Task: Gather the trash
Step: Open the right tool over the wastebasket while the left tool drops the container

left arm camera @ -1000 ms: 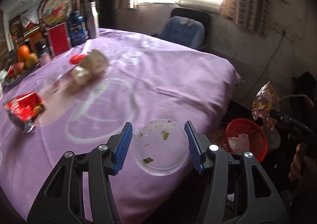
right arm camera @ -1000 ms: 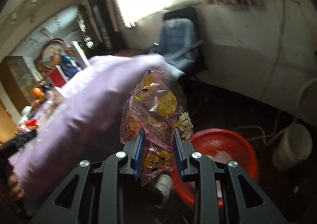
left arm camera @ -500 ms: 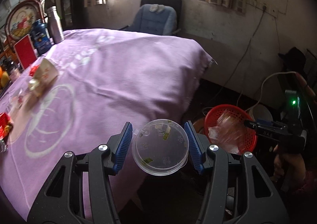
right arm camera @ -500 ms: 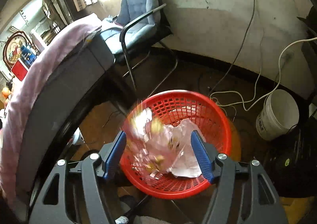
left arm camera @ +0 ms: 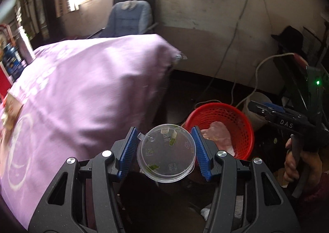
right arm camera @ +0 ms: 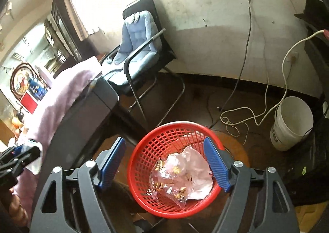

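My left gripper (left arm camera: 165, 153) is shut on a clear round plastic lid (left arm camera: 166, 153) with green bits stuck to it, held in the air beside the table, up and left of the red mesh basket (left arm camera: 239, 118). My right gripper (right arm camera: 165, 168) is open and empty right above the red basket (right arm camera: 141, 161). Inside the basket lie the clear floral wrapper (right arm camera: 170, 185) and a crumpled pink-white paper (right arm camera: 195, 171). The right gripper also shows at the right of the left wrist view (left arm camera: 285, 121).
The table with a purple cloth (left arm camera: 82, 93) is to the left, with boxes and bottles at its far end. A blue padded chair (right arm camera: 139, 47) stands behind the table. A white bucket (right arm camera: 292, 121) and loose cables (right arm camera: 242, 115) lie on the floor right of the basket.
My right gripper opened over the basket and the floral wrapper dropped in. My left gripper carried the lid off the table edge toward the basket.
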The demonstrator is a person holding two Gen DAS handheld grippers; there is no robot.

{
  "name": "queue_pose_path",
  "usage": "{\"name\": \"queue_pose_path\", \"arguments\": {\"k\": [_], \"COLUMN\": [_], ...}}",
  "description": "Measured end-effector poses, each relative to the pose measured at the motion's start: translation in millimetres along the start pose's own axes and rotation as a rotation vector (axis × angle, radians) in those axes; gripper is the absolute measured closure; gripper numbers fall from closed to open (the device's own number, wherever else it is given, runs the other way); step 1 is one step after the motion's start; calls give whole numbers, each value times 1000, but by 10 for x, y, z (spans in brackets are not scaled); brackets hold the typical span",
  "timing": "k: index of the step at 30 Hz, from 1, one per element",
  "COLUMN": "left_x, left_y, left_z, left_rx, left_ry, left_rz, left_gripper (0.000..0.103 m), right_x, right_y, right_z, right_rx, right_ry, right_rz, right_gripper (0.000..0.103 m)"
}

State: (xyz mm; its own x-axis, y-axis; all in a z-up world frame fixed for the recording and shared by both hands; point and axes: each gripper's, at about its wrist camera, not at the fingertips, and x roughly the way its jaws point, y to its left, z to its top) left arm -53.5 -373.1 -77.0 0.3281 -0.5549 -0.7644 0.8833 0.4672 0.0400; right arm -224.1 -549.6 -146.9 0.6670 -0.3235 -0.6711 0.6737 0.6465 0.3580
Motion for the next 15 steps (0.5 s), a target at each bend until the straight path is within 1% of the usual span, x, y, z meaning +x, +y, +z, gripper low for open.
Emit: {"name": "queue_pose_path", "arguments": {"k": [6,10,11,12,15], "left_x": [285,521,574,615,636], "left_y": [-417,-729,-794,-846,-884], "left_z": [169,285,307,325,354], "left_rx": [71,107,114,119,112], "left_ry": [29,65,77,86,83], "left_rz": [-72,-157,-171,-174,-170], "left_gripper": [49,48,44,35,21], "right_x": [-43,-37,-43,-51,-58], "right_y": [-187,-357,-406,-451,-507], "right_z": [22,27,28,29,29], "right_rx": [49,95,110,124,145], "right_ry": [-8,-6,-9,-12,-14], "right_rz": [2,-11,-12,-12,-6], "right_gripper": [26,26,26,26,26]}}
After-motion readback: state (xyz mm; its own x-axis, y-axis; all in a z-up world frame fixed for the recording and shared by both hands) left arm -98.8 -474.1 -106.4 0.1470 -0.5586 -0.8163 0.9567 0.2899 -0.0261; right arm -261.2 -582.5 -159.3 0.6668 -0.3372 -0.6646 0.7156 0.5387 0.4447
